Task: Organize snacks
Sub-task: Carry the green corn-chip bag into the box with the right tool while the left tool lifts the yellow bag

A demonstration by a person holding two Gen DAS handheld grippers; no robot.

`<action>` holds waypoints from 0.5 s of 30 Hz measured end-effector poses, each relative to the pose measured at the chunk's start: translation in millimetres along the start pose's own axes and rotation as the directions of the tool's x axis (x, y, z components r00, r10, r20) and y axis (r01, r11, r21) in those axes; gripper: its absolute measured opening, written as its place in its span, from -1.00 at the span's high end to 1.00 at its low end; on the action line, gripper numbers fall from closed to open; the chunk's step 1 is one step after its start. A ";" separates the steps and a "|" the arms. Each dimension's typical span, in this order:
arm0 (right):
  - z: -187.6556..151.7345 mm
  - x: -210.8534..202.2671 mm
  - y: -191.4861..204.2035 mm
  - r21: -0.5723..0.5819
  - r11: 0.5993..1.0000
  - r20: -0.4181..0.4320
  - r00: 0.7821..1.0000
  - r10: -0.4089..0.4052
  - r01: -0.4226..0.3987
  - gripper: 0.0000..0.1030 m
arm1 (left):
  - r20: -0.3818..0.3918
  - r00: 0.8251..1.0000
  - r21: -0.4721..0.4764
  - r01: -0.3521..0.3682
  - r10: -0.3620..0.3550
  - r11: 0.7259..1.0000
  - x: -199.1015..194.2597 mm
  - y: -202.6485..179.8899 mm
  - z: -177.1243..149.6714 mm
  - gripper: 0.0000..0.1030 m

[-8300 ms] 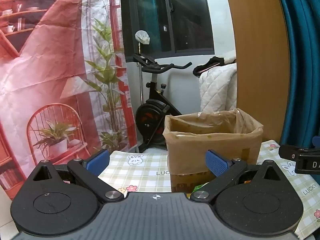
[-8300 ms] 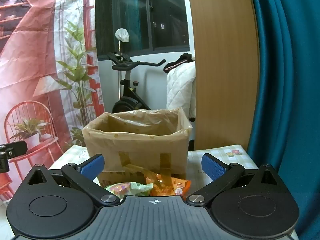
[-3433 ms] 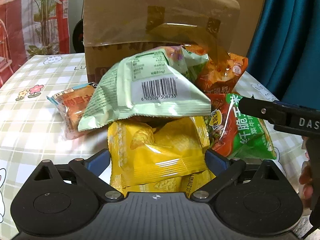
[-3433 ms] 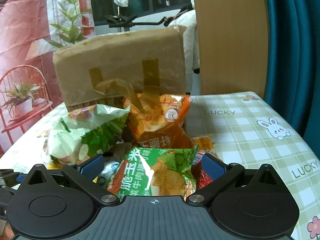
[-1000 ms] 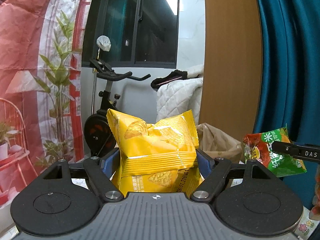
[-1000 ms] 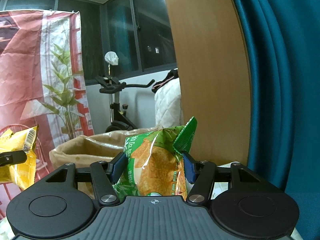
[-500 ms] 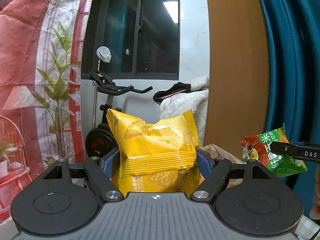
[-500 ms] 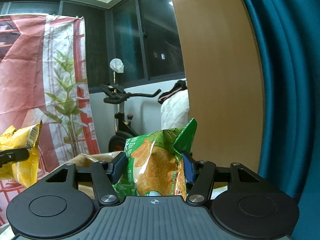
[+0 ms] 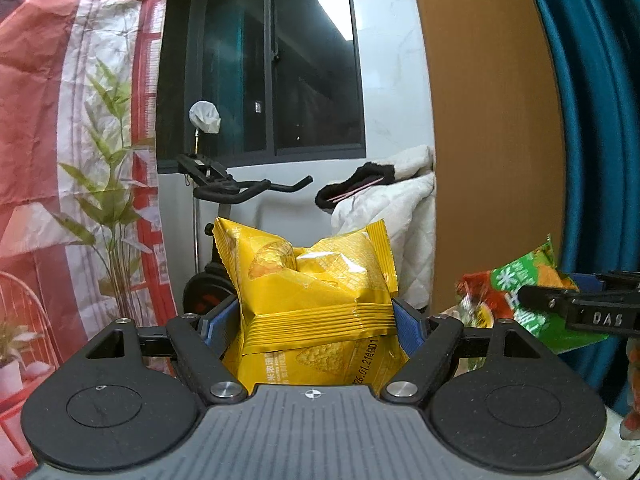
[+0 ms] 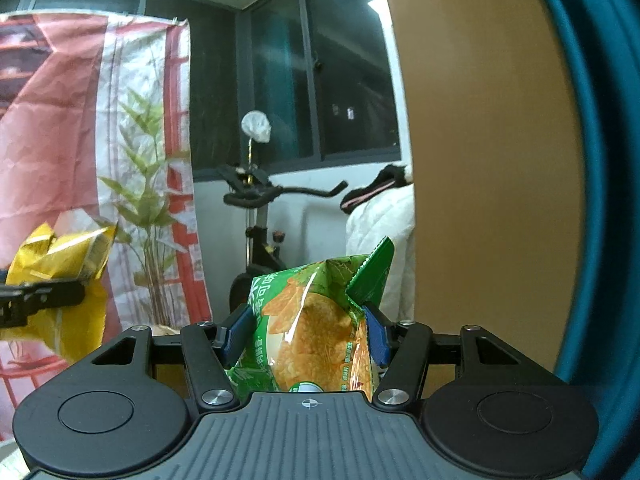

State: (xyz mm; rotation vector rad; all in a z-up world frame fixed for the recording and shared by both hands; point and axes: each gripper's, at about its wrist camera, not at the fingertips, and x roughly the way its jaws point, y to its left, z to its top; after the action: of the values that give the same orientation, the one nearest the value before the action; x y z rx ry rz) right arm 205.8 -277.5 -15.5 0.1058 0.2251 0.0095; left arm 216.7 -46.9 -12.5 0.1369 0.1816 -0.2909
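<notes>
My left gripper (image 9: 310, 322) is shut on a yellow snack bag (image 9: 316, 288) and holds it high in the air. My right gripper (image 10: 304, 334) is shut on a green chip bag (image 10: 316, 328), also lifted. The green bag shows at the right of the left wrist view (image 9: 520, 300), held by the right gripper's fingers (image 9: 576, 306). The yellow bag shows at the left of the right wrist view (image 10: 60, 276). The cardboard box and the table are almost out of view; only a sliver of the box's plastic lining (image 10: 164, 330) shows.
An exercise bike (image 9: 224, 208) and a white quilt (image 9: 392, 224) stand behind. A wooden panel (image 9: 488, 128) and a teal curtain (image 9: 592, 120) rise on the right. A red printed backdrop (image 9: 72, 160) hangs on the left.
Both grippers have risen further with their bags still held. The brown box has dropped out of view below both cameras.
</notes>
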 end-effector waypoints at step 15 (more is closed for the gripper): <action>-36.8 38.7 10.1 0.013 1.000 -0.163 0.987 0.004 -0.002 -0.50 | -0.163 0.987 -0.002 -0.006 0.006 1.000 40.6 6.4 -18.2 -0.87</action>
State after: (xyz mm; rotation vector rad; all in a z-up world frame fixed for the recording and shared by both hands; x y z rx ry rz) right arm 235.3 -262.8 -58.6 0.1179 0.3888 0.0200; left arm 254.0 -48.9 -37.6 0.1589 0.3436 -0.2736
